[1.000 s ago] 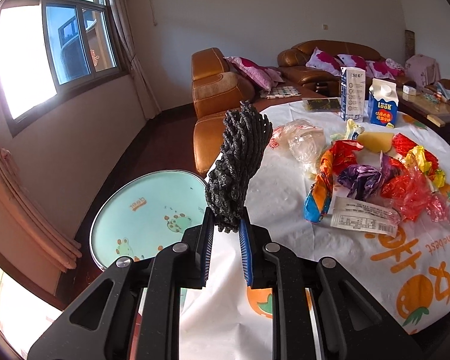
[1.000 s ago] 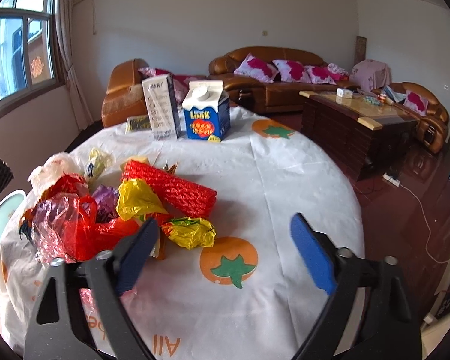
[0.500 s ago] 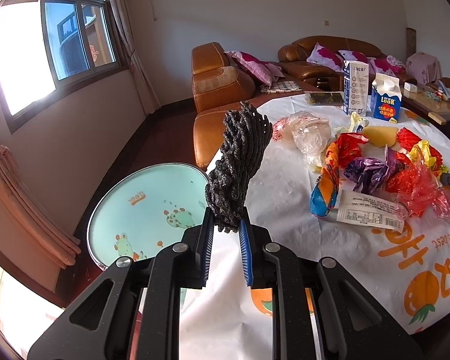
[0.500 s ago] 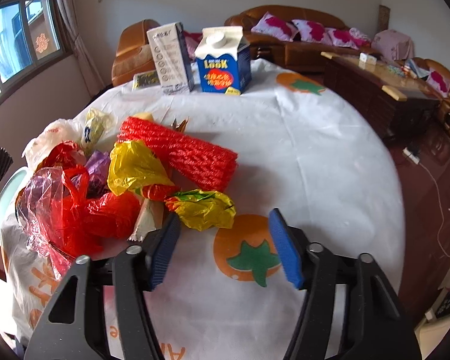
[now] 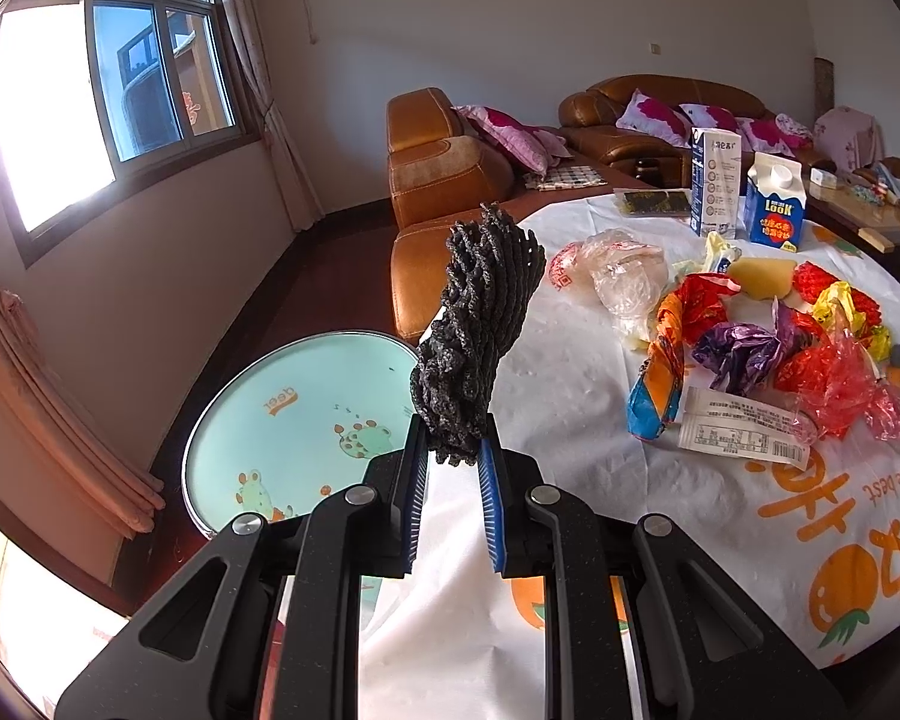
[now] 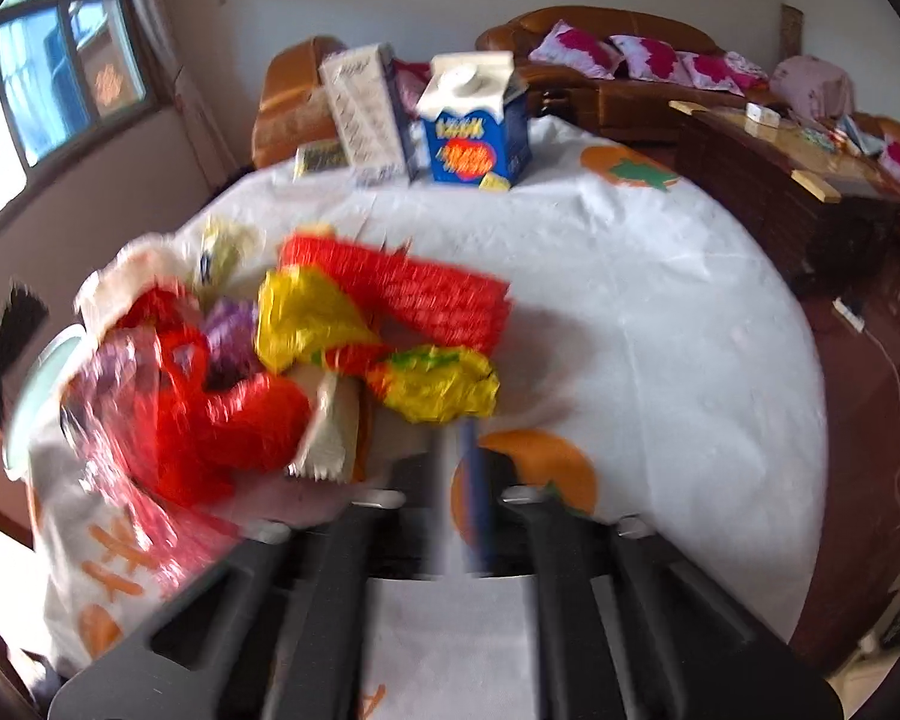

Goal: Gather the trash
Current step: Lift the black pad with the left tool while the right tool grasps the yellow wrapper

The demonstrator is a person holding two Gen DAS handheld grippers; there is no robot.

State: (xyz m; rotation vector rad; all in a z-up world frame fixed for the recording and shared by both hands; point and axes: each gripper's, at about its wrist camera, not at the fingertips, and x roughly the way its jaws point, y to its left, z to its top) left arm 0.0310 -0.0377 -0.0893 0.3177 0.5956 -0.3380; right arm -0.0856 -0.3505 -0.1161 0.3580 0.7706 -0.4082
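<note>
My left gripper is shut on a black foam net sleeve, holding it upright above the left edge of the table. A heap of trash lies further right: a purple wrapper, red plastic bags and a printed label. In the blurred right wrist view, my right gripper has its jaws almost together at the lower edge of a yellow-green foil wrapper, apparently pinching it. A red foam net and a yellow bag lie just behind.
Two cartons, one blue and one white, stand at the table's far side. A round teal stool top sits low beside the table on the left. Sofas and a wooden coffee table stand beyond.
The right gripper's jaws went from wide apart to nearly together while it tipped down and came up to the yellow-green wrapper. The left gripper and its black net stayed put.
</note>
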